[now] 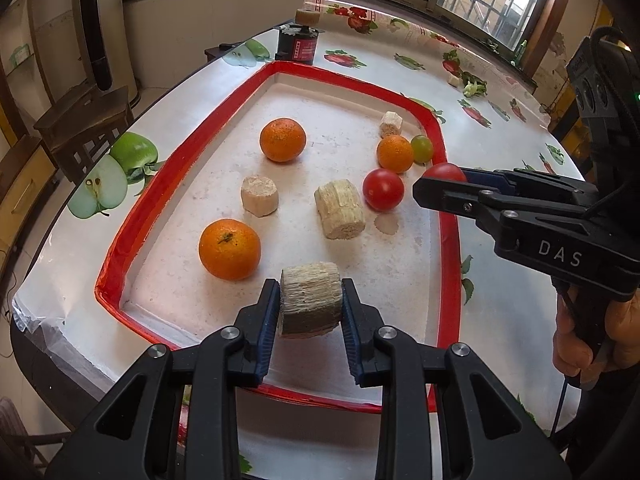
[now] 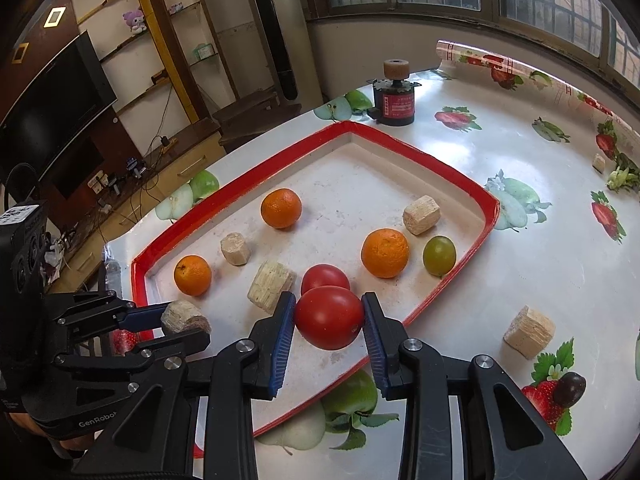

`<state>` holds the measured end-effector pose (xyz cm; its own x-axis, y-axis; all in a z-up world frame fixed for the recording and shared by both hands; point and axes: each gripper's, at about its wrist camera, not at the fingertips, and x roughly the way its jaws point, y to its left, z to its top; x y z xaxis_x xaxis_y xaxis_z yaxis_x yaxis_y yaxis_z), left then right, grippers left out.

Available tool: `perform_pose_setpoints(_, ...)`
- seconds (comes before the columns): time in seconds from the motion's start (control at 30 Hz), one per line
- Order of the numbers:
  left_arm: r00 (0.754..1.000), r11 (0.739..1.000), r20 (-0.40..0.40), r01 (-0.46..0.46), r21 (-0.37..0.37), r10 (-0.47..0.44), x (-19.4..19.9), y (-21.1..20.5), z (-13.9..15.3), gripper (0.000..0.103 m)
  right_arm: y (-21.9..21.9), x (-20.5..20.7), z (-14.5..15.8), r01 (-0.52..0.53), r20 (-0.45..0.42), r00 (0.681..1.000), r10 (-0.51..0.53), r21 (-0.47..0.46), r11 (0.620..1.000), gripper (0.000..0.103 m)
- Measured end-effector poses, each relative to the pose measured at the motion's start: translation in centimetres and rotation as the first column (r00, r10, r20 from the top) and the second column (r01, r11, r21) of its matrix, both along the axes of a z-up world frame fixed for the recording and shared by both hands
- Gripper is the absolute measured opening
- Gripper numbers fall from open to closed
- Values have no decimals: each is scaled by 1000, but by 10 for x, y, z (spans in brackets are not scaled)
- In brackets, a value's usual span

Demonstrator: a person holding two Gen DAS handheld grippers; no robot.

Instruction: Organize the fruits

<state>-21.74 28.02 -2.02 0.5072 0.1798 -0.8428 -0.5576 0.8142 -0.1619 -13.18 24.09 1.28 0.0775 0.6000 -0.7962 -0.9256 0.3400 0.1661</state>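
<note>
Left claw (image 1: 310,312) clenched on a fibrous cane chunk (image 1: 311,304), held above the near edge of the red-rimmed tray (image 1: 120,236). Right claw (image 2: 329,326) clenched on a red tomato (image 2: 329,317), held over the tray's near right rim. Beyond, inside the tray: a second tomato (image 2: 324,276), a lying cane chunk (image 2: 271,286), a near orange (image 2: 192,275), a small cane piece (image 2: 236,248). Farther back: a right orange (image 2: 385,253) just beside a green fruit (image 2: 439,255), another cane piece (image 2: 421,214) behind them, a far orange (image 2: 281,207). Outside the tray, on the fruit-print bench (image 2: 460,152): a loose cane chunk (image 2: 529,332) to the right; a dark canister (image 2: 396,106) past the far corner.
</note>
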Motion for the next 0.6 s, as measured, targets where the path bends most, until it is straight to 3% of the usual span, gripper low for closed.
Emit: perform_pose_setpoints(0.6,1000,1000,-29,-2,-12,2,8,0,-8,28,8,6,-21,-3,-14,1000,3,-37,999,35)
